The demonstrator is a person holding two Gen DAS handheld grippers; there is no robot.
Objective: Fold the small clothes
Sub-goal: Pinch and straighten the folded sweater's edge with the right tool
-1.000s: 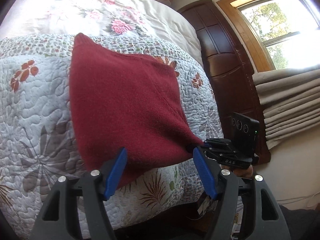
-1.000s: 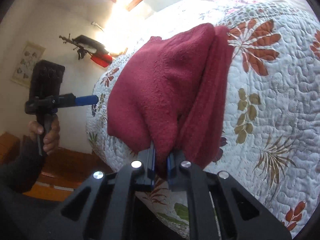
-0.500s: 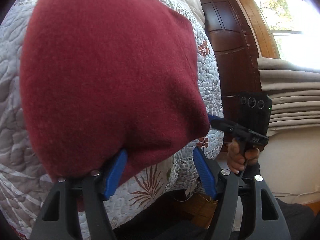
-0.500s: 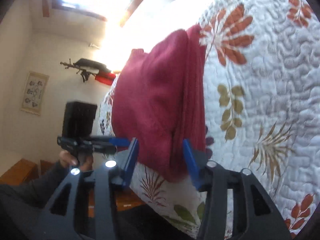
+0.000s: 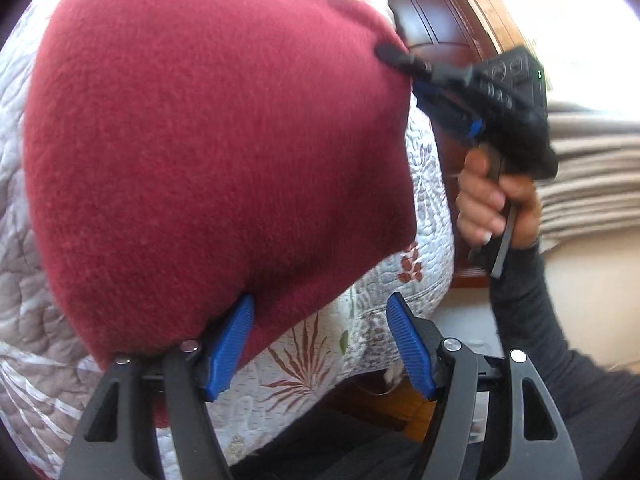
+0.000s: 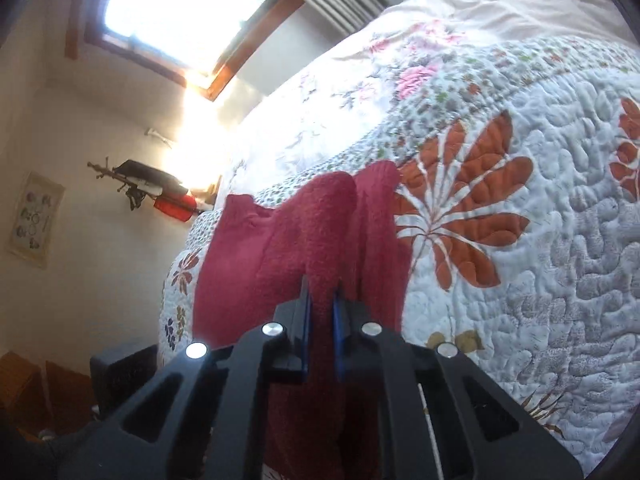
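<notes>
A dark red fleece garment lies folded on the quilted bed and hangs over its near edge. My left gripper stands open at the garment's lower edge; the cloth drapes over the outside of its left finger, and nothing sits between the pads. In the right wrist view my right gripper is shut on a raised fold of the red garment. The left wrist view shows that same right gripper pinching the cloth's upper right edge, with a hand on its handle.
The floral quilt covers the bed, with a pale flowered cover beyond it. Dark wooden furniture and stacked beige fabric stand to the right of the bed. A bright window sits in the wall.
My right gripper let go of the garment's hanging corner, opened, moved up, and has shut on a fold higher on the cloth. My left gripper stayed open and came closer under the lower edge.
</notes>
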